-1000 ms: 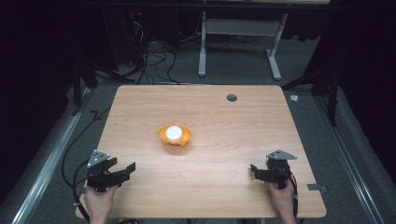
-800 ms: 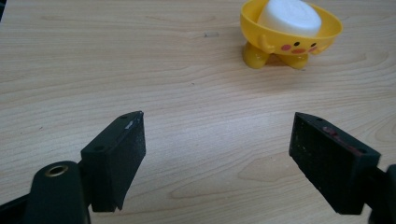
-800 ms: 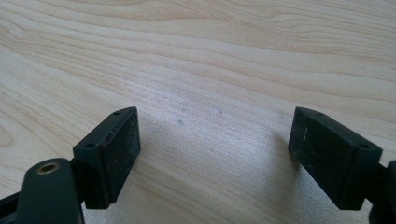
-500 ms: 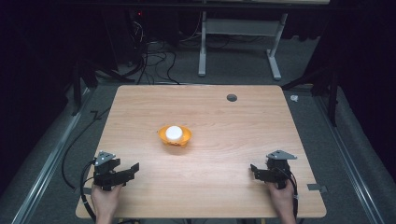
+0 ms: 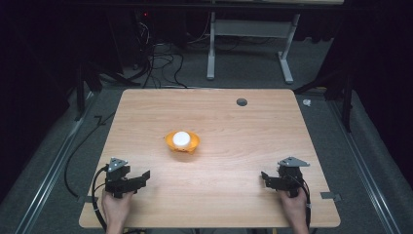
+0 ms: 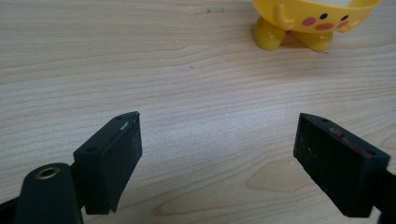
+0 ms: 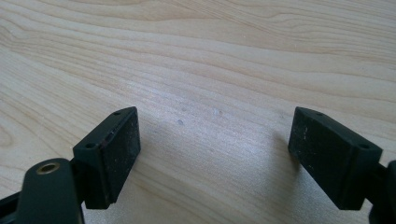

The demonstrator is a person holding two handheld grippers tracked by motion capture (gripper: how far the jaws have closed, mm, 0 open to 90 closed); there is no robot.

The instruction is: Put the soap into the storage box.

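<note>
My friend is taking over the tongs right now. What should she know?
Left tongs: open, holding nothing, at the near left of the table.
Right tongs: open, holding nothing, near right.
Yellow cup with a white ball in it stands mid-table, apart from both tongs.
Done: nothing gripped yet.
Left: probably reach for the cup; the left tongs point toward it.
</note>
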